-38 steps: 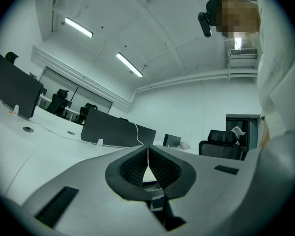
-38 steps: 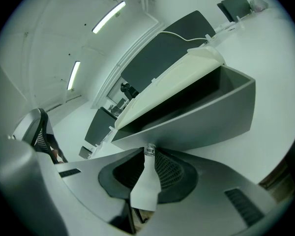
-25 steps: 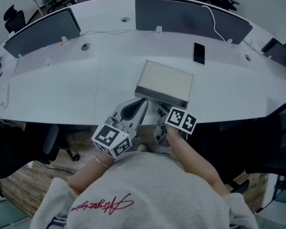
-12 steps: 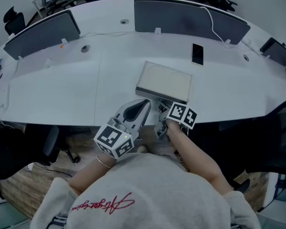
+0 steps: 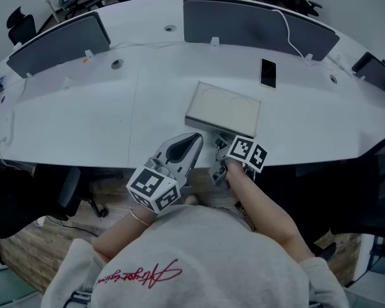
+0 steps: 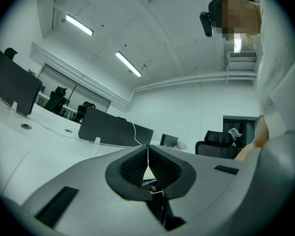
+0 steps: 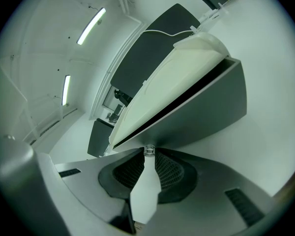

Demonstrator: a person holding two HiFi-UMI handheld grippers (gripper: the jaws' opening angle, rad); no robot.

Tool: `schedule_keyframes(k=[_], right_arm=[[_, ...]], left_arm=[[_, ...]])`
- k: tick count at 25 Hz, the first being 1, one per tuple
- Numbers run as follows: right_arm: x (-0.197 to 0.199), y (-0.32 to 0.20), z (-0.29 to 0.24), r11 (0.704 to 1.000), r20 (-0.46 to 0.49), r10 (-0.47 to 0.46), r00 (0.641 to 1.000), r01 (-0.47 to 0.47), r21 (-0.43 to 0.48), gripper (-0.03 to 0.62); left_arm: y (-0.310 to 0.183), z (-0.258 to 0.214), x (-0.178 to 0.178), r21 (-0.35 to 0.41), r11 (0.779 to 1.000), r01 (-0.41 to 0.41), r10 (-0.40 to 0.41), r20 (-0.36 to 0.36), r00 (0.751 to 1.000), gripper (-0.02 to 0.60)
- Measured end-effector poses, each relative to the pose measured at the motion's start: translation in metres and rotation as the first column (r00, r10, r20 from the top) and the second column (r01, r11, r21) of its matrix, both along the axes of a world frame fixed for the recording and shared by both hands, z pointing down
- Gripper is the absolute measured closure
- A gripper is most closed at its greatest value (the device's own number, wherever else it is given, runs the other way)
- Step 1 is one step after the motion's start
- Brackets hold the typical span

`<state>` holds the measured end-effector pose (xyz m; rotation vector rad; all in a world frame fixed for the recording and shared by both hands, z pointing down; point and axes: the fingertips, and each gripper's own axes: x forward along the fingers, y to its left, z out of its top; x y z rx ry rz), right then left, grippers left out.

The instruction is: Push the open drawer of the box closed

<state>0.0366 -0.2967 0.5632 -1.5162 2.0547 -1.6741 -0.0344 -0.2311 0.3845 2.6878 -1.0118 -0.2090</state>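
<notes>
White desk [image 5: 83, 108] bears one box [image 5: 223, 111] and one phone [image 5: 267, 72].

Table [image 5: 83, 120]: 1. Box [image 5: 223, 111]: 1. Knob [image 7: 148, 151]: 1. Phone [image 5: 267, 72]: 1. Dividers [image 5: 58, 43] [image 5: 256, 24] [image 5: 372, 69]: 3. Grippers: 2, left gripper [image 5: 194, 136] and right gripper [image 5: 221, 142].

I'm looking down on a white curved tabletop [image 5: 83, 120]. A dark phone [image 5: 267, 72] is lying flat toward its far edge, right of the middle. A left divider panel [image 5: 58, 40] and a middle divider panel [image 5: 244, 21] are standing along that far edge, and a white cable [image 5: 294, 40] is running down across the middle one. A round grommet [image 5: 117, 63] is sitting just before the left panel. A black office chair [image 5: 61, 194] is waiting below the near edge at the left.
</notes>
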Motion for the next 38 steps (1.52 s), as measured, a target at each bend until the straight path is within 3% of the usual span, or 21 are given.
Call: schedule_keyframes(k=[38], right_arm=[[0.004, -0.011, 0.000, 1.000, 0.049, 0.028, 0.998, -0.027, -0.009, 0.522]], left_arm=[[-0.006, 0.002, -0.004, -0.010, 1.000, -0.002, 0.002, -0.010, 1.000, 0.565]])
